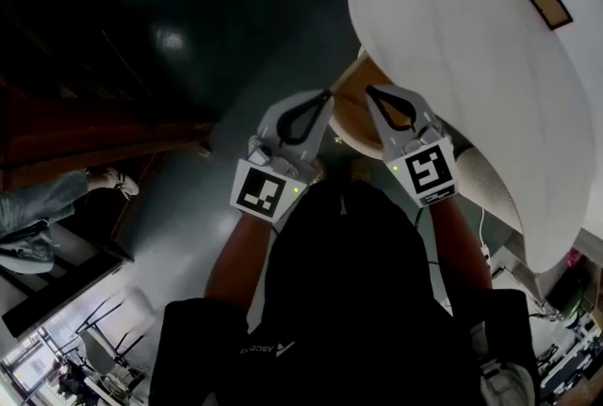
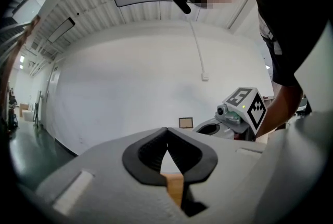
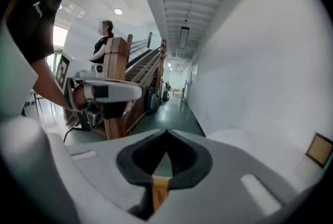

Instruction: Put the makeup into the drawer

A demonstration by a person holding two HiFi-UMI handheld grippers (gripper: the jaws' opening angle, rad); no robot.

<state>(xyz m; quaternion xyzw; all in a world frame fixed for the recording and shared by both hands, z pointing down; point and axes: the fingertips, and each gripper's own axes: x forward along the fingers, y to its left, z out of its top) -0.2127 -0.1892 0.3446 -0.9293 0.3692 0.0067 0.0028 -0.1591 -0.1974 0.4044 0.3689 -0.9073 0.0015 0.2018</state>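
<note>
My grey left claw (image 2: 166, 130) and grey right claw (image 3: 166, 132) empty; neither makeup nor drawer in view.
Both sets of jaws are pinched together on nothing; whether the makeup is already stowed I cannot judge.

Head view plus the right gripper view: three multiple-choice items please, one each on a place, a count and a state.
1. The small brown-framed plaque sits on: A the curved white wall; B the dark floor; C a wooden stair.
2. Grippers in the head view: A one; B two; C three.
3. The right gripper has its jaws: A wide apart; B shut on makeup; C shut, empty.
Answers: 1 A, it hangs on the white surface; 2 B, the left gripper shows beside the right; 3 C, the tips meet with nothing between.
</note>
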